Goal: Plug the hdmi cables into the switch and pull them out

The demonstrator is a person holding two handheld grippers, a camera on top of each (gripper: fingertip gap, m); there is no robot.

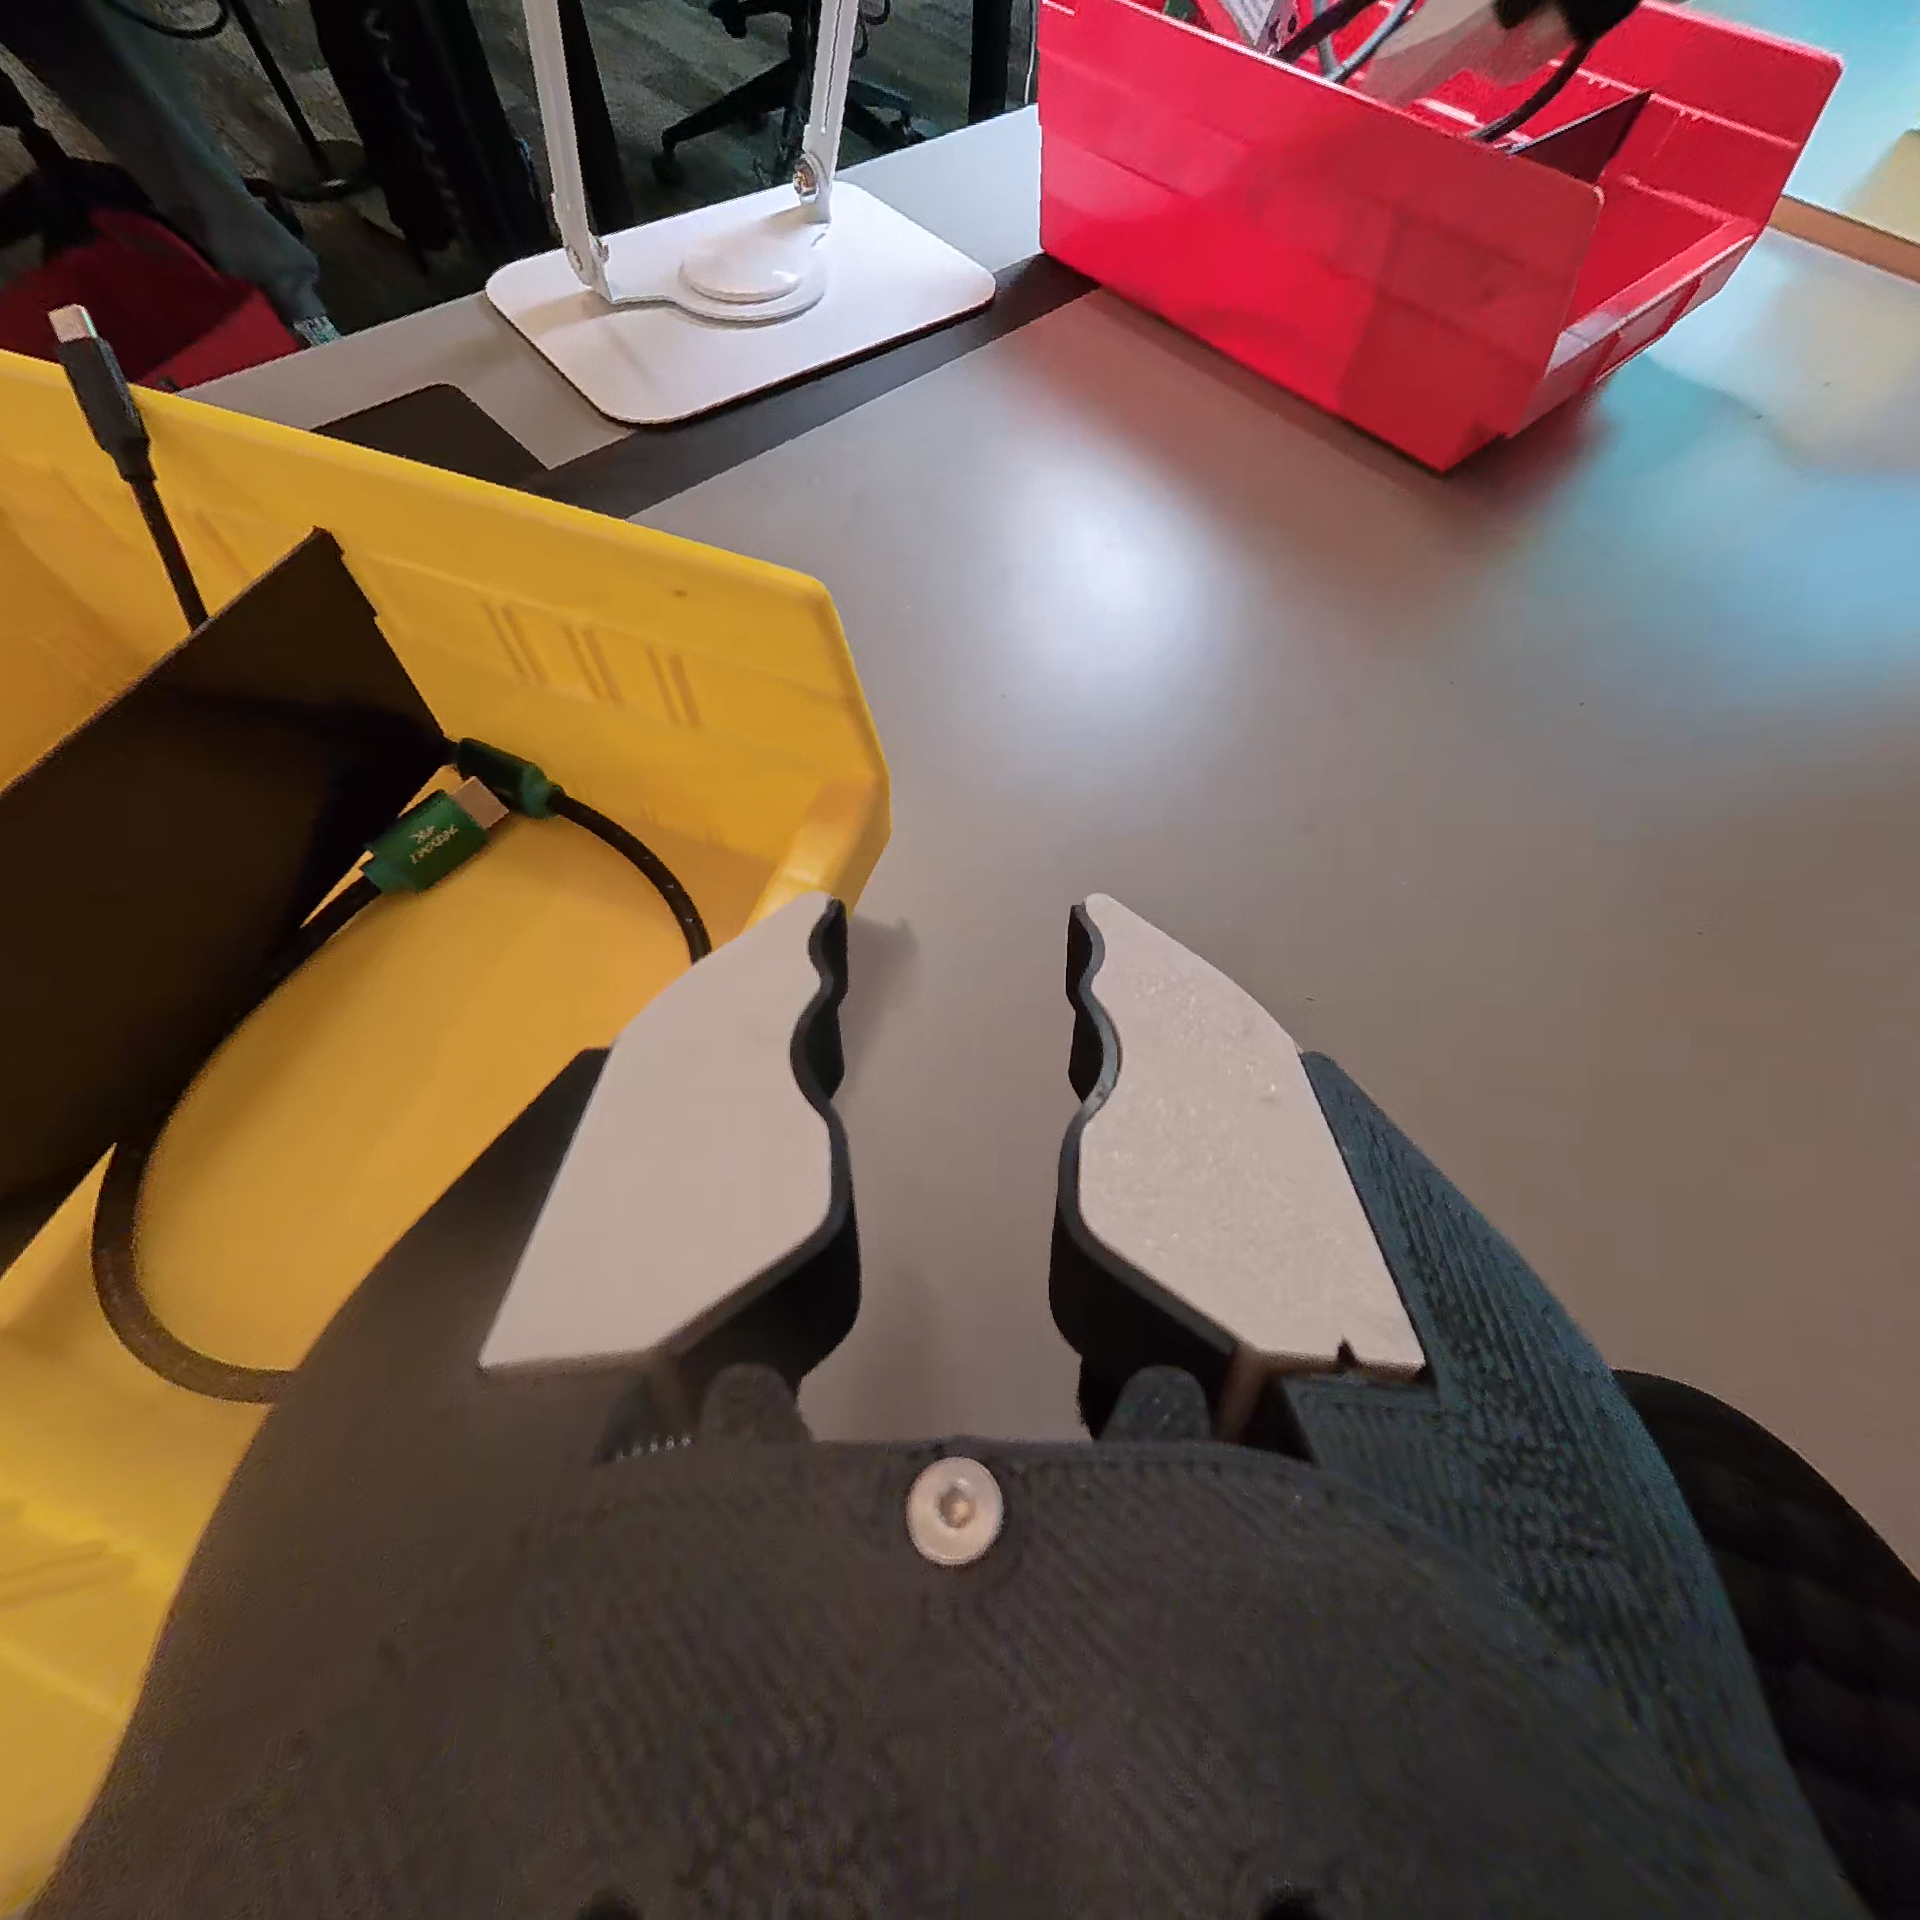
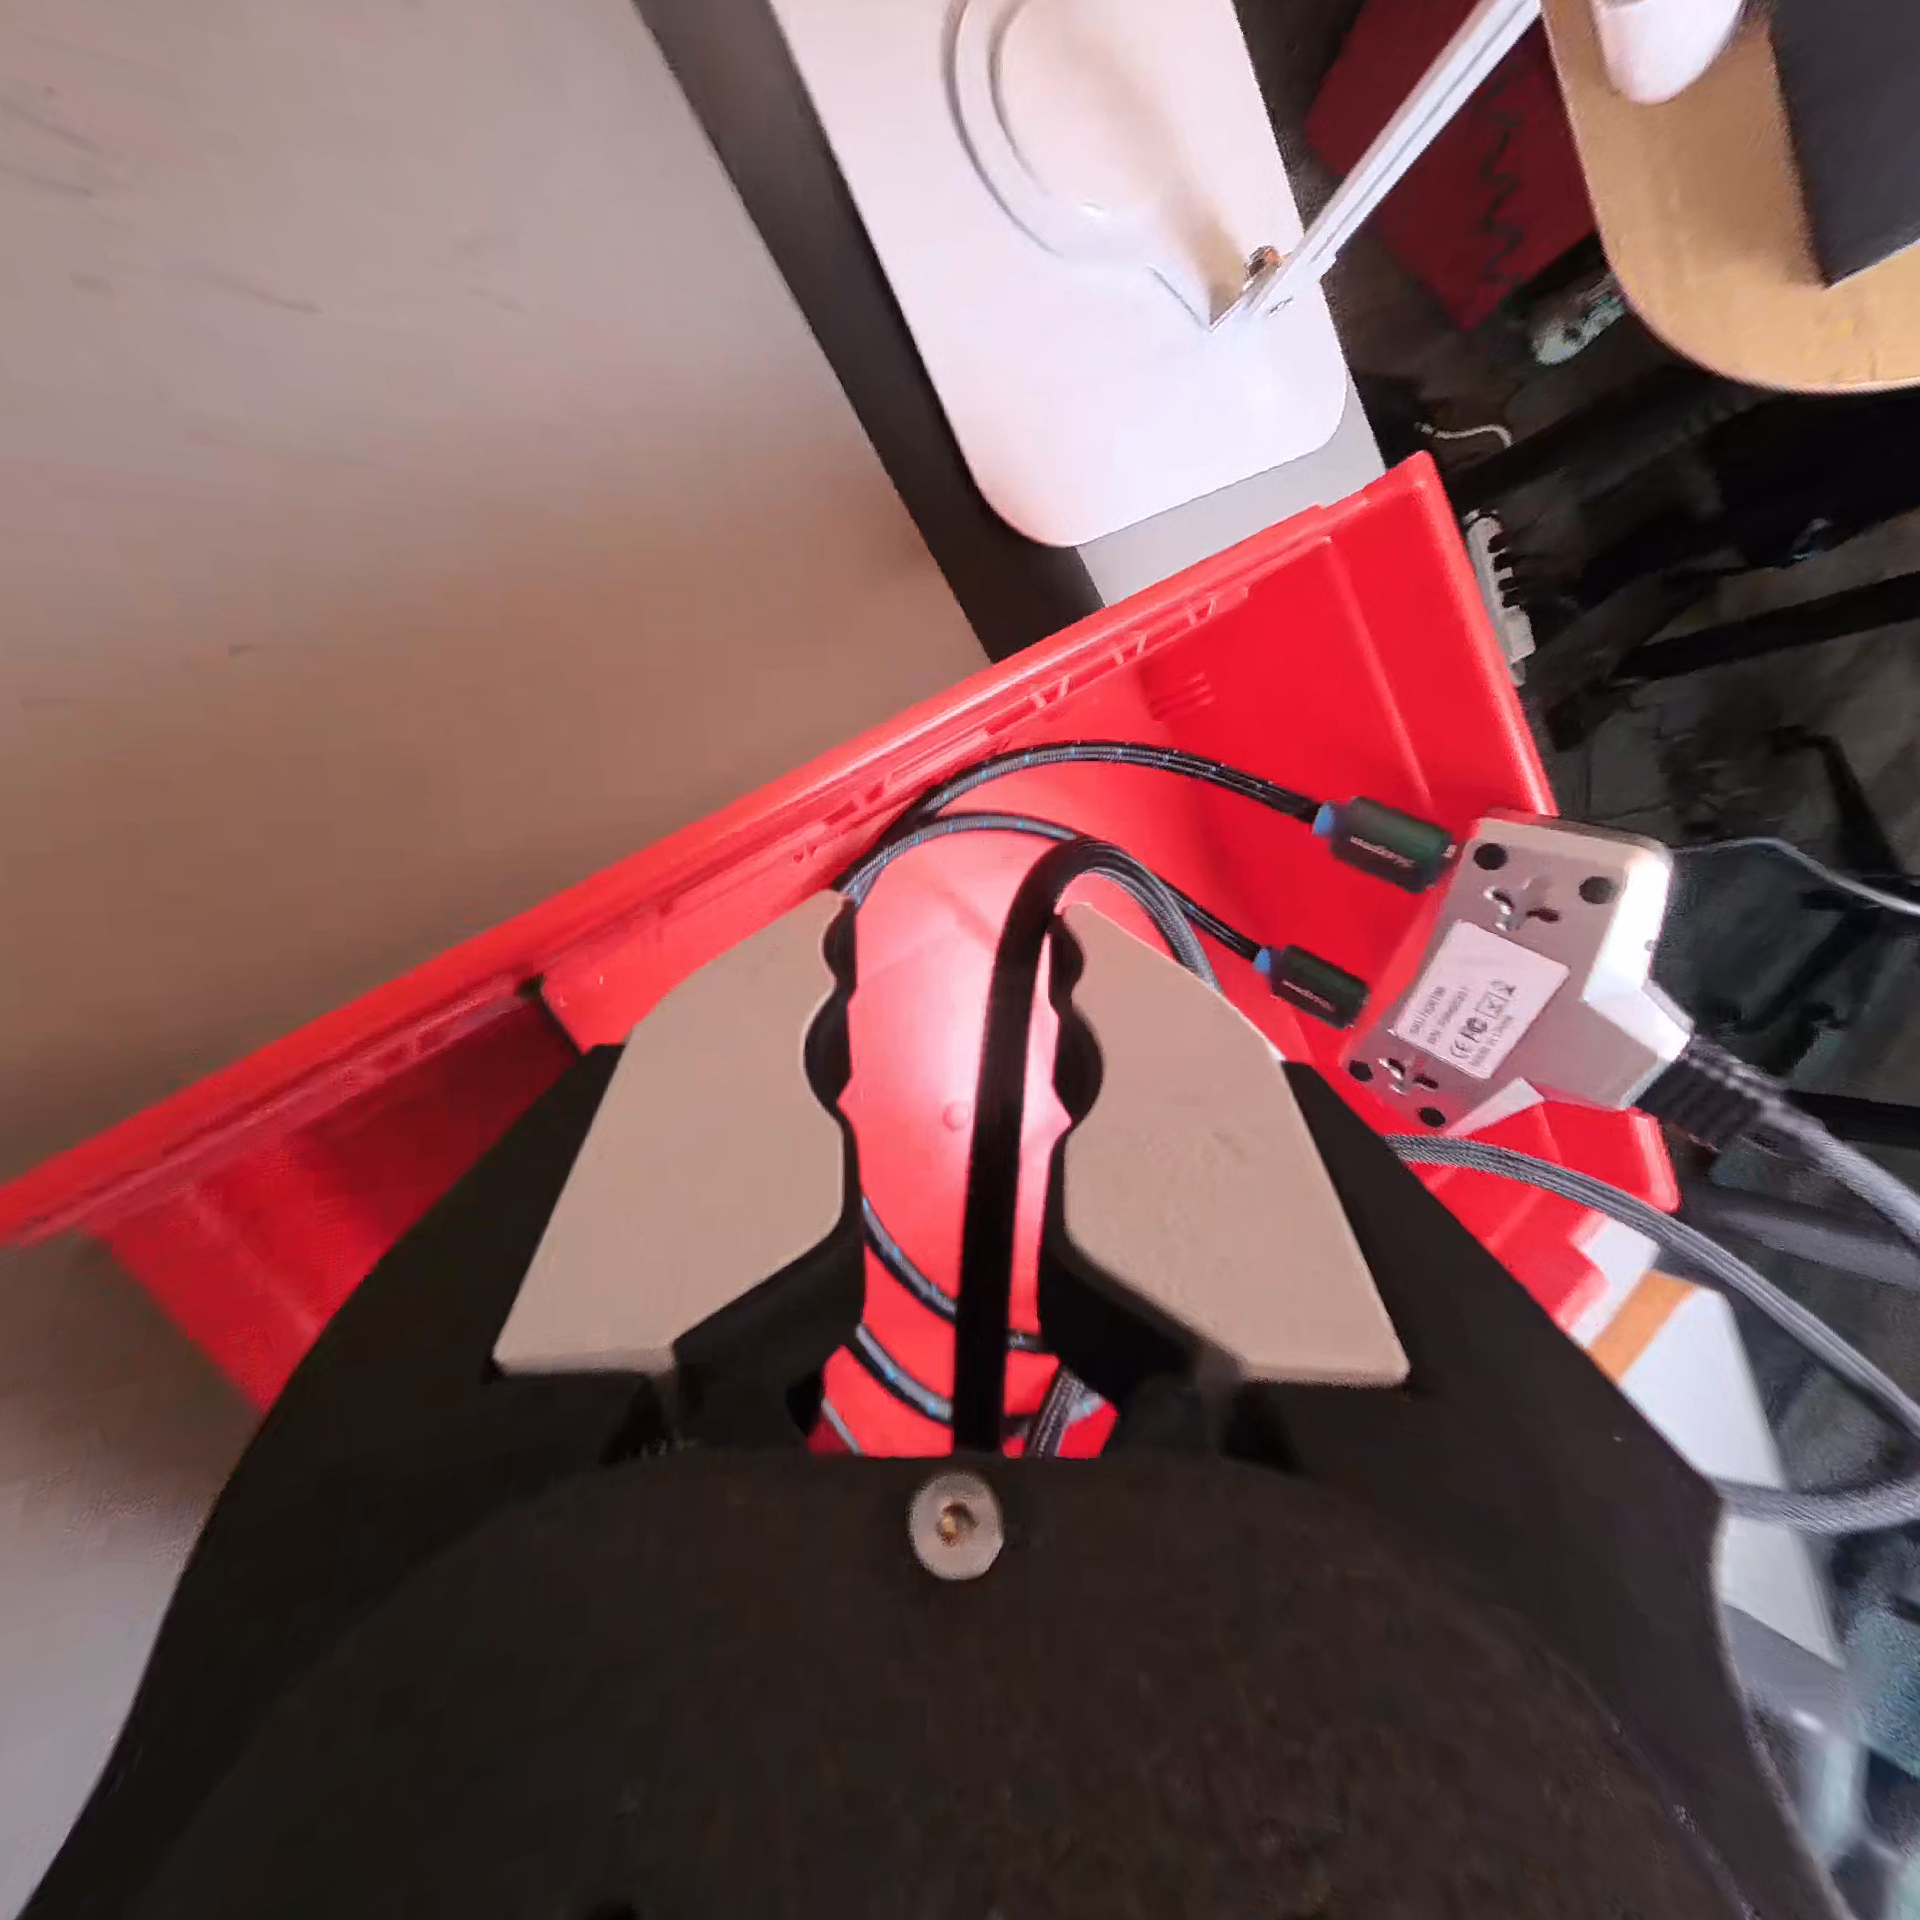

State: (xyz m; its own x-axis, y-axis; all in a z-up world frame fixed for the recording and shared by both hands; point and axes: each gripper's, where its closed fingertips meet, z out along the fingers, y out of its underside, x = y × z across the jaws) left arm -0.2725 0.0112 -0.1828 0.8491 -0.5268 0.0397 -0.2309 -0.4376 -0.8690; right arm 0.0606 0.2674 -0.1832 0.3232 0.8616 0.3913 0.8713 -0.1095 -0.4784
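My left gripper [image 1: 956, 909] is open and empty, low over the grey table [image 1: 1299, 779], just right of a yellow bin [image 1: 644, 644]. That bin holds a black braided HDMI cable with two green plugs [image 1: 426, 847] lying loose. My right gripper [image 2: 956, 909] is open above a red bin [image 2: 1299, 665]. A silver HDMI switch [image 2: 1517, 987] lies underside up at that bin's right edge. Two braided cables' plugs [image 2: 1382, 831] [image 2: 1314, 987] sit in its left side, and a black plug is in its right end. A thin black cable [image 2: 987, 1091] runs between my right fingers, ungripped.
A black divider [image 1: 187, 790] stands in the yellow bin, and a black cable end [image 1: 99, 384] sticks up behind it. A white lamp base [image 1: 748, 312] stands at the table's far edge, next to the red bin [image 1: 1299, 239]. Chairs and clutter lie beyond the table. About 45 cm separates my left fingertips from my right. My right gripper's tips are some 25 cm from the white lamp base [image 1: 748, 312].
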